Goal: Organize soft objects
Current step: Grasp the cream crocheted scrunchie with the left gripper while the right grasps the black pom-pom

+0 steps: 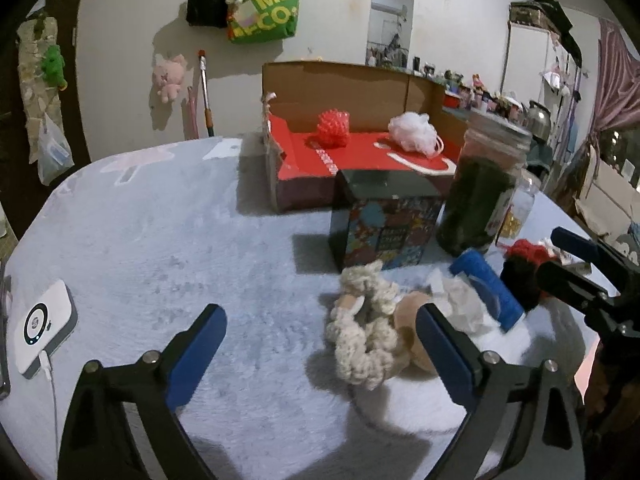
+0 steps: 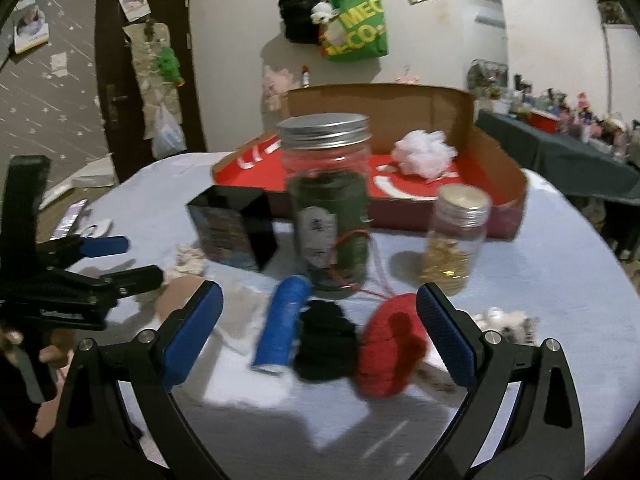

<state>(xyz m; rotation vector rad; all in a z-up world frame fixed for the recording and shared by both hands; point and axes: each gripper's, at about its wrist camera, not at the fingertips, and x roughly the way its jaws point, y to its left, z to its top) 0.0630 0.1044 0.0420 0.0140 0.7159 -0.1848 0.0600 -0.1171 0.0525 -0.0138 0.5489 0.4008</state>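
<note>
My left gripper [image 1: 320, 344] is open and empty over the grey cloth; a cream crocheted toy [image 1: 366, 332] lies just inside its right finger. My right gripper [image 2: 320, 328] is open; a black knitted piece [image 2: 324, 340] and a red knitted piece [image 2: 390, 344] lie between its fingers, on the table. A blue roll [image 2: 282, 322] lies beside them, also seen in the left wrist view [image 1: 486, 288]. The red-lined cardboard box [image 1: 360, 156] at the back holds a red mesh puff [image 1: 333, 128] and a white mesh puff [image 1: 414, 132]. The right gripper shows in the left wrist view [image 1: 560, 256].
A dark-filled glass jar [image 2: 328, 208] stands behind the knitted pieces, a small jar of gold bits [image 2: 456, 240] to its right, a patterned black box [image 2: 232, 228] to its left. A white charger [image 1: 44, 328] lies at the table's left edge. Crumpled white tissue [image 1: 460, 300] lies by the blue roll.
</note>
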